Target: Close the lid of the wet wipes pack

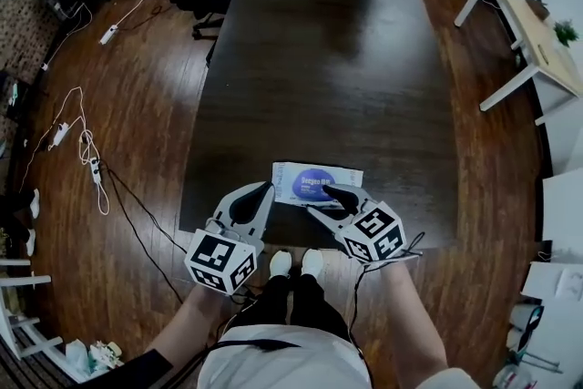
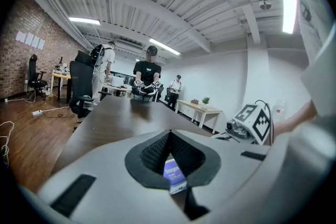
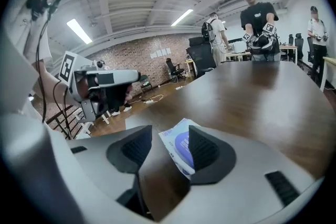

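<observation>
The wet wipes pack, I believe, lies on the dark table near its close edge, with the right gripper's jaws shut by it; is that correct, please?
Not quite: the right gripper has its jaws apart, not shut, as the right gripper view shows. The rest holds: the wet wipes pack lies on the dark table near its close edge.

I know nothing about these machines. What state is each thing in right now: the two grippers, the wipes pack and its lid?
Left gripper: jaws shut, tip at the pack's left edge.
Right gripper: jaws open, over the pack's right part.
Wet wipes pack: lying flat at the near edge of the table.
Lid: looks flat on the pack; cannot tell if it is sealed.
</observation>
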Tool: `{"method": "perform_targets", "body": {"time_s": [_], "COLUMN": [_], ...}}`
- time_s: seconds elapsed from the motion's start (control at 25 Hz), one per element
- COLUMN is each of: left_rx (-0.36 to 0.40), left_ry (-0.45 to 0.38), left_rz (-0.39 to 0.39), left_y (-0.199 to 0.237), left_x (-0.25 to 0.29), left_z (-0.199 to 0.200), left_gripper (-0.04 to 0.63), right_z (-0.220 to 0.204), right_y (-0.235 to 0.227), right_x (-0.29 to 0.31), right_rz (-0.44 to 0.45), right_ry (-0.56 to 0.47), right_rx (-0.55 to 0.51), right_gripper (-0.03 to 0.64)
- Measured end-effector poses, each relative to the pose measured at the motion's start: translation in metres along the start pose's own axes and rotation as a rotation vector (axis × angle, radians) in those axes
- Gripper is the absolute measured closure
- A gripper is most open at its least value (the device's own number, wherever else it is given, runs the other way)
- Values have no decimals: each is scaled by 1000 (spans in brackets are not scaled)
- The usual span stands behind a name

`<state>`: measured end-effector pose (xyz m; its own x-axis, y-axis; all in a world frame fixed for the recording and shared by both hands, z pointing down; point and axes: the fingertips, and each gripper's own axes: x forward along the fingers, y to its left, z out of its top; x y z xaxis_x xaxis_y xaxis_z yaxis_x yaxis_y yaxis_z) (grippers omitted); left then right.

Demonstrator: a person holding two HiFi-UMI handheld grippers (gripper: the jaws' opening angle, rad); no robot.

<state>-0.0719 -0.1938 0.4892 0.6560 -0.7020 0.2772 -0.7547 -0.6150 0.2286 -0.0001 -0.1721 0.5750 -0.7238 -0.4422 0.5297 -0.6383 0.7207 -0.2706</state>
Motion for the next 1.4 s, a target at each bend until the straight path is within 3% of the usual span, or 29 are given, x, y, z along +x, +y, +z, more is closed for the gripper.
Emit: {"method": "perform_targets", "body": {"time_s": [0.48,0.84,1.2,1.4], "left_rx": [45,88,101,105], "left_ry": [-99,-148,-181,-193], "left_rz": [-48,-74,-84,-91], "left_y": [-22,-36,-46,-51], "left_x": [-22,-41,-55,-65], "left_z": [59,90,95,96], "left_gripper": [594,594,594,594], "right_z": [80,117,126,125], "right_y": [31,52,63,73], "right_x": [-89,-142,-162,-164], "right_rz": [-99,-150,-191,-192], "right_ry": [-286,-435,-501,-505], "right_rx": [20,-1,-25,-37], "right_gripper": [400,491,601,609]}}
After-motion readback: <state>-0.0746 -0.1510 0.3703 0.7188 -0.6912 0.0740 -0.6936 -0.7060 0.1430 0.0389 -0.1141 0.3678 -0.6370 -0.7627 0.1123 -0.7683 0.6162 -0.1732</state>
